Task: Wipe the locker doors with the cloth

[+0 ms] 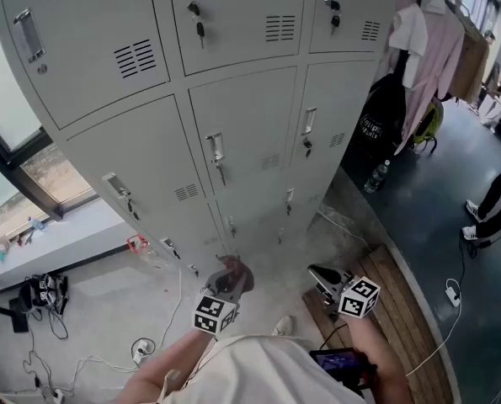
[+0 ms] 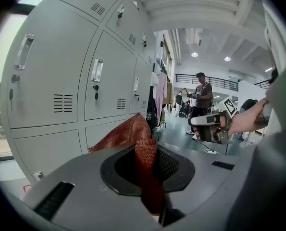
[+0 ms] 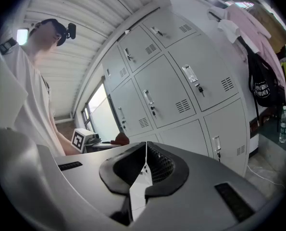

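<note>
A bank of grey metal lockers (image 1: pixel 233 99) rises in front of me, its doors (image 2: pixel 109 81) fitted with handles, keys and vents. A reddish-brown cloth (image 2: pixel 138 143) is pinched in my left gripper (image 2: pixel 147 177), which is shut on it and held low, short of the lockers. In the head view the cloth (image 1: pixel 231 274) bunches just ahead of the left gripper (image 1: pixel 225 286). My right gripper (image 1: pixel 322 276) hovers to the right, jaws shut with nothing between them (image 3: pixel 145 165). The lockers (image 3: pixel 181 90) fill the right gripper view too.
Clothes and a black bag (image 1: pixel 385 116) hang to the right of the lockers, a water bottle (image 1: pixel 376 175) below them. Cables (image 1: pixel 107 360) lie on the floor at left by a window sill (image 1: pixel 56 242). People (image 2: pixel 200 100) stand farther down the room.
</note>
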Demonstrator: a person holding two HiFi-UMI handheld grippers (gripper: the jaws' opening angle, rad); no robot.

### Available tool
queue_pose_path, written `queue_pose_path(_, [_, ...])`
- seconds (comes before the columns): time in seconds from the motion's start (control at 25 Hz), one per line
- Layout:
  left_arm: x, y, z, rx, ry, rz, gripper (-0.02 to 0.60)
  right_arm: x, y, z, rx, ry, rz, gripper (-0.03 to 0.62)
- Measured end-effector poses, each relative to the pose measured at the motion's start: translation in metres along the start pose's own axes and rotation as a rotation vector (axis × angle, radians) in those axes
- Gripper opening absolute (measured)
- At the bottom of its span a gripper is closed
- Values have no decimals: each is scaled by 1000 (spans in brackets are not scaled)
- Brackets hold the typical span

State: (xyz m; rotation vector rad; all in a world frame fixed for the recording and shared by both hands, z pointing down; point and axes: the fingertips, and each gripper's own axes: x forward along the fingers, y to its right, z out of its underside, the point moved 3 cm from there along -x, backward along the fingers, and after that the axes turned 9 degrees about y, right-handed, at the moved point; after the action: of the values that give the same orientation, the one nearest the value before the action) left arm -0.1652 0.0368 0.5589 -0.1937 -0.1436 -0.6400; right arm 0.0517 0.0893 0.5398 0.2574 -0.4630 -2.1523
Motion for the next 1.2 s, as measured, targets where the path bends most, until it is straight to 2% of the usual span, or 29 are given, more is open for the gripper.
queue_pose_path(0.12, [39,2,-17,4,31,-19,38,-6,33,-23,-11,20,-3,17])
queue_pose_path(0.24, [63,1,-31,7,53,-68,38,-6,56,-38,-9,20,-33,17])
queue_pose_path(0.56, [72,-32,-53,41,64,-247,38,1,85,-42,51,-7,-118,17])
queue_pose_path(0.68, [68,-48,-60,53,38,-292,38,8,92,-35,77,-5,-130,17])
queue_pose_path(0.88, [84,-68,-62,74,21,-299,38,23,106,-30,103,-9,-121,17])
queue_pose_path(0.96, [95,-83,-57,50,18,-307,38,25,112,-31,98,-20,-109,17])
queue_pose_path(1.08, [113,-119,-61,-9,54,-368,38,26,123,-41,72,-32,-85,17])
queue_pose_path(1.2, [134,-153,-68,12,72,-421,38,27,140,-61,51,-9,-40,17])
